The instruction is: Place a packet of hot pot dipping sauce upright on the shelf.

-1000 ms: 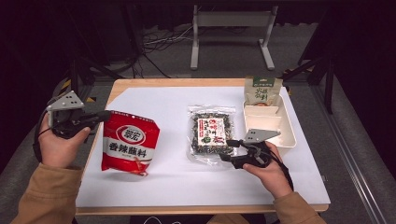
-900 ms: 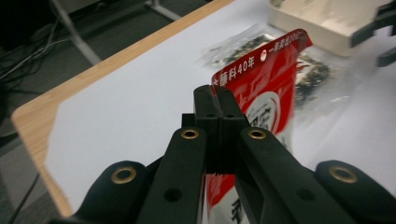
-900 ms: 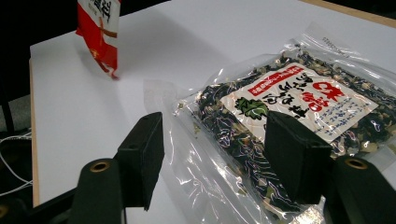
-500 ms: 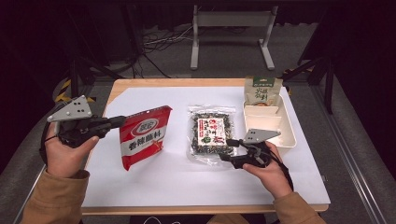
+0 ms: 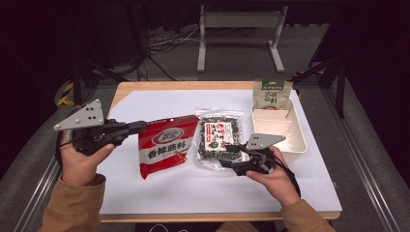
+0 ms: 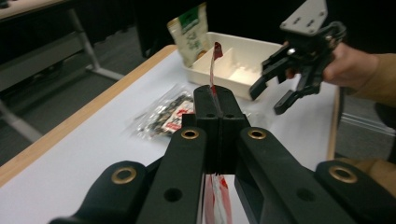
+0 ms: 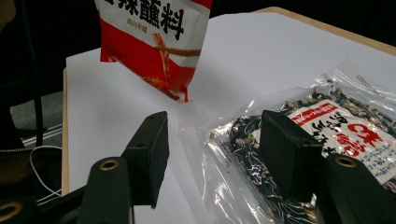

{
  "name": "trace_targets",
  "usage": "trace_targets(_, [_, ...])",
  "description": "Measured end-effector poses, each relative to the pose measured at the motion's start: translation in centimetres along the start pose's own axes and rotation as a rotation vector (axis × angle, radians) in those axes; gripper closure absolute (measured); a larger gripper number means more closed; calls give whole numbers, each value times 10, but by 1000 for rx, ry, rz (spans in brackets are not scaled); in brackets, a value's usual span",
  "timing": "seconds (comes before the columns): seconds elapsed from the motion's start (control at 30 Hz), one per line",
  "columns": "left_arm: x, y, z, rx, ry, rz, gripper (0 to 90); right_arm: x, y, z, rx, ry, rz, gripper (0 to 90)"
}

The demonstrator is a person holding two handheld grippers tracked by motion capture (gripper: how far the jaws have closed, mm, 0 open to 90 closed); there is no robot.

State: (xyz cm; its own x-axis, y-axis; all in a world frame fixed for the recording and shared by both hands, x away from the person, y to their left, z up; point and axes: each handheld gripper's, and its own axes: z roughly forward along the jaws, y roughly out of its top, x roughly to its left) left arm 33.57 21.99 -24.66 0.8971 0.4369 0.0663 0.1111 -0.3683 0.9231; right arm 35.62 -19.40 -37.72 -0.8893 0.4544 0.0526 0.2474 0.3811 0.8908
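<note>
Left gripper (image 5: 138, 127) on glossy red pouch (image 5: 165, 150)

A white sheet (image 5: 159, 104) is covering most of the wooden surface (image 5: 145, 86). A cream divided tray (image 5: 297, 140) is sitting at the sheet's right edge, and a green pouch (image 5: 272, 94) is standing upright in its far compartment. Beyond the surface, a grey metal frame (image 5: 239, 12) is standing on the floor (image 5: 232, 58), with cables (image 5: 167, 43) trailing beside it.
</note>
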Motion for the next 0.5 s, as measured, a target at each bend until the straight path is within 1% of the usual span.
trace_targets(0.03, [-3,2,2,-8,-18,10,900,2,2,1,8,7,-6,432])
trace_targets(0.07, [-5,3,4,-6,-26,19,900,5,4,3,12,12,-16,430])
trace_targets(0.13, [-9,5,7,-8,-47,30,900,6,7,5,4,19,-15,419])
trace_targets(0.17, [-10,6,9,-10,-56,31,900,7,9,6,-5,31,-7,413])
trace_targets(0.23, [-13,8,14,-8,-70,48,900,9,12,9,-14,54,-1,392])
trace_targets(0.3, [-16,9,20,-10,-93,50,900,12,15,14,-17,85,-7,382])
trace_targets(0.33, [-16,9,20,-10,-93,50,900,14,17,17,-20,95,-22,383])
trace_targets(0.37, [-17,10,23,-10,-100,60,900,14,17,17,-20,95,-22,383])
trace_targets(0.4, [-18,11,27,-13,-117,58,900,17,19,21,-15,98,-46,379])
trace_targets(0.43, [-18,11,27,-13,-117,58,900,17,19,21,-15,98,-46,379])
trace_targets(0.5, [-20,11,31,-22,-137,68,900,17,21,24,-15,94,-54,372])
